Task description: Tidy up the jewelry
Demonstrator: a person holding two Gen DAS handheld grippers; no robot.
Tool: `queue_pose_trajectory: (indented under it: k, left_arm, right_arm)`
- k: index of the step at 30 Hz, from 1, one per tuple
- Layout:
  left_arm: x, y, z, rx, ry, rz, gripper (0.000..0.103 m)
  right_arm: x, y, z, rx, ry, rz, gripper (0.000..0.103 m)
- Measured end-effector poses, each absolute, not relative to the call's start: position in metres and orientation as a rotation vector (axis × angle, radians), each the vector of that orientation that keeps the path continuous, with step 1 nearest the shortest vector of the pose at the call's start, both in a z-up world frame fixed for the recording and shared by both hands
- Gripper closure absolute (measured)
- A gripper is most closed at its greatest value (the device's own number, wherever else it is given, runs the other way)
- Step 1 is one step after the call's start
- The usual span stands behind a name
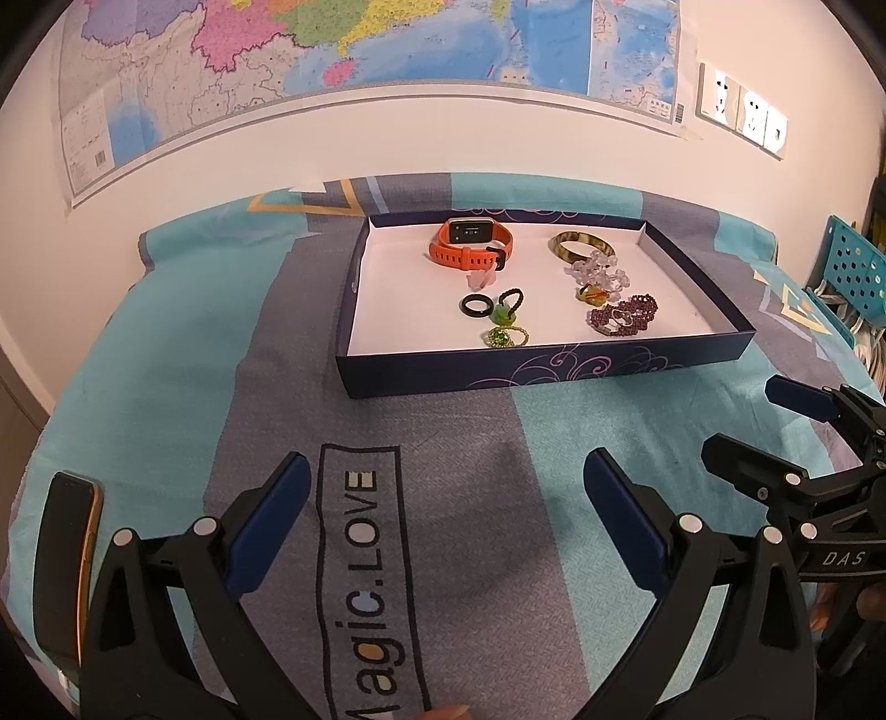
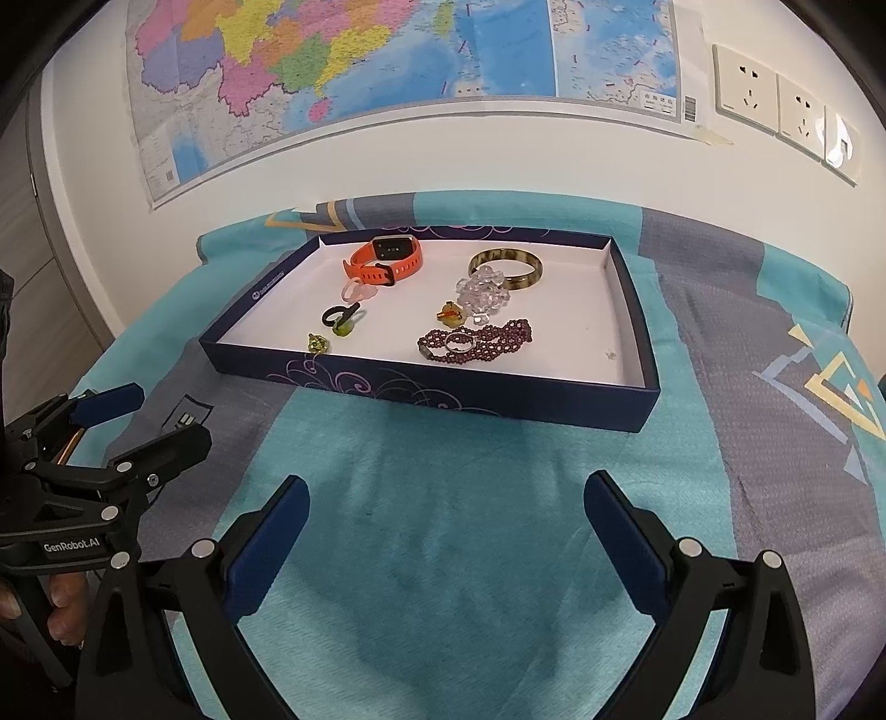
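A dark blue box tray (image 1: 554,370) (image 2: 443,390) with a white floor sits on the cloth. Inside lie an orange watch (image 1: 470,246) (image 2: 387,257), a brown bangle (image 1: 581,246) (image 2: 506,268), clear beads (image 1: 598,271) (image 2: 482,293), a maroon bead bracelet (image 1: 626,315) (image 2: 476,340), a black ring (image 1: 475,306) (image 2: 335,315) and small green pieces (image 1: 504,335) (image 2: 318,343). My left gripper (image 1: 448,498) is open and empty, in front of the tray. My right gripper (image 2: 446,515) is open and empty too, also short of the tray.
A phone (image 1: 66,559) lies at the left on the patterned cloth (image 1: 166,387). A map (image 1: 332,50) and sockets (image 2: 775,94) are on the wall behind. A teal perforated bin (image 1: 855,271) stands at the right edge.
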State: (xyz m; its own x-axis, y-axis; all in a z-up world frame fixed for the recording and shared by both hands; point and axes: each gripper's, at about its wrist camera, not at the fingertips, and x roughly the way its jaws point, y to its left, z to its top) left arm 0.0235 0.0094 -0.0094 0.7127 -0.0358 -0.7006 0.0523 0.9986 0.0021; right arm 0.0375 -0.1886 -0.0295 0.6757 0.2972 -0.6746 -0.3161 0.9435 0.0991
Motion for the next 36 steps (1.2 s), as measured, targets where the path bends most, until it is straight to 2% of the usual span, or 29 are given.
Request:
queue_pose_trajectory:
  k: [36]
  left_arm:
    - [0.0257, 0.0053, -0.0139, 0.015, 0.792, -0.056, 0.006]
  right_arm:
    - [0.0406, -0.1891, -0.0316, -0.02, 0.765, 0.344, 0.007]
